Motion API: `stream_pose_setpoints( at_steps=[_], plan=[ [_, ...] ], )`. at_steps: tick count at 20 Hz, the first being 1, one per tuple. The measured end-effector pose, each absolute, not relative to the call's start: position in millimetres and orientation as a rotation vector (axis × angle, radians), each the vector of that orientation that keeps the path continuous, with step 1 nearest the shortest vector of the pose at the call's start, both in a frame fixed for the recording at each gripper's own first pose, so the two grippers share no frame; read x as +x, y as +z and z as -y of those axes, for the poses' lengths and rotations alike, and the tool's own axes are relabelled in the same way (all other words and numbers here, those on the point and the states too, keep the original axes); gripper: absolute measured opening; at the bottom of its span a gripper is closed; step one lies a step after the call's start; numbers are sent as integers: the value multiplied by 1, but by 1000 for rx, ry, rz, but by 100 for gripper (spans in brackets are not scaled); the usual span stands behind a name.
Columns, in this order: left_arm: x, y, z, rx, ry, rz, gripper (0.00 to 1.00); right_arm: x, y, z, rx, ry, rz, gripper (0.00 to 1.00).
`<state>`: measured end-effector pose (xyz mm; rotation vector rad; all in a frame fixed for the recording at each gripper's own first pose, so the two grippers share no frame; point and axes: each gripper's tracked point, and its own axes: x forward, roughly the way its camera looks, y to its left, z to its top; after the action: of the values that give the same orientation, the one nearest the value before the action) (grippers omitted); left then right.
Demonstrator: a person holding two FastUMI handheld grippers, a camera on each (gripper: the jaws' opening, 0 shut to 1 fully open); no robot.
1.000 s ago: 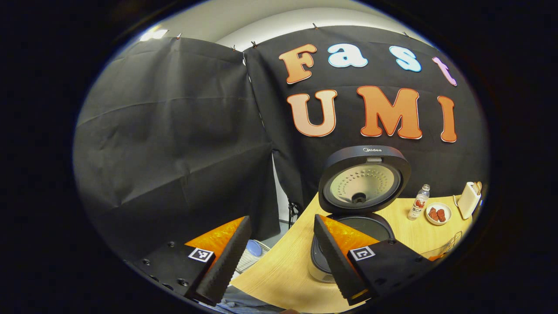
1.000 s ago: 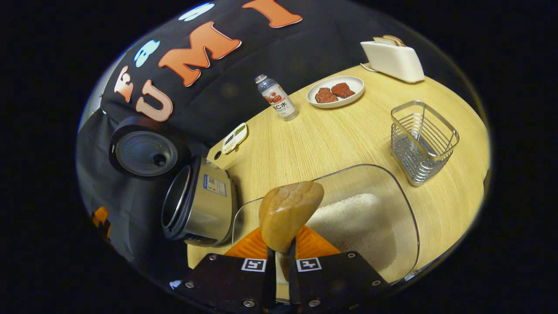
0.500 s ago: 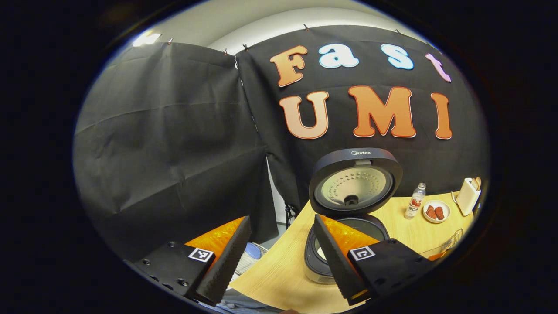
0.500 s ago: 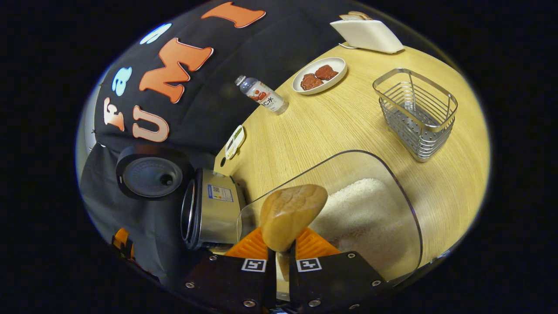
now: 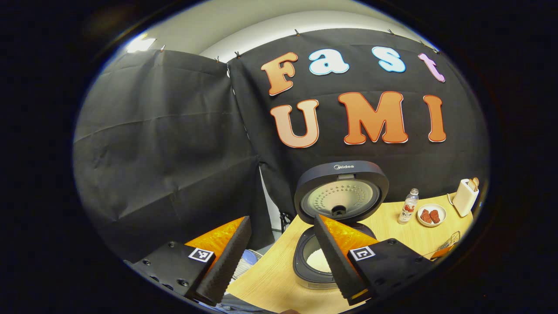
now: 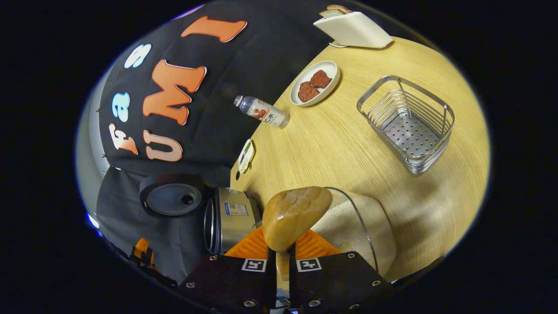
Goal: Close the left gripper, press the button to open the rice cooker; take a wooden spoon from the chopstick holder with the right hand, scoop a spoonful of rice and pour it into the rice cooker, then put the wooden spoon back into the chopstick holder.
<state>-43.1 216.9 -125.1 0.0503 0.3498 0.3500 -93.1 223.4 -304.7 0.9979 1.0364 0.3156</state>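
Pale wooden table (image 6: 348,148) carries it all. Your wooden spoon (image 6: 296,216), clamped in the right gripper (image 6: 279,261), points forward above the clear rice container (image 6: 362,226); the open rice cooker (image 6: 226,218) lies just to its left. Your left gripper (image 5: 279,257) hangs with fingers apart, nearer the cooker.
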Motion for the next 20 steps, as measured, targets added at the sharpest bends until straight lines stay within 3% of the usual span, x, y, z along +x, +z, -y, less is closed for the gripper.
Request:
stream_pose_setpoints(
  at_steps=[2,4,10,20],
  plan=[
    [-40,-122,-212,43,344,-343,94,-89,-296,-212,1062,314,-1034,11],
    [-38,-121,-208,39,338,-338,99,-79,-284,-204,1127,319,-1010,11],
    [-32,-116,-197,29,325,-309,95,-69,-249,-200,1275,366,-1004,11],
    [-47,-106,-222,23,368,-261,94,-41,-176,-258,1408,499,-977,11]
  ],
)
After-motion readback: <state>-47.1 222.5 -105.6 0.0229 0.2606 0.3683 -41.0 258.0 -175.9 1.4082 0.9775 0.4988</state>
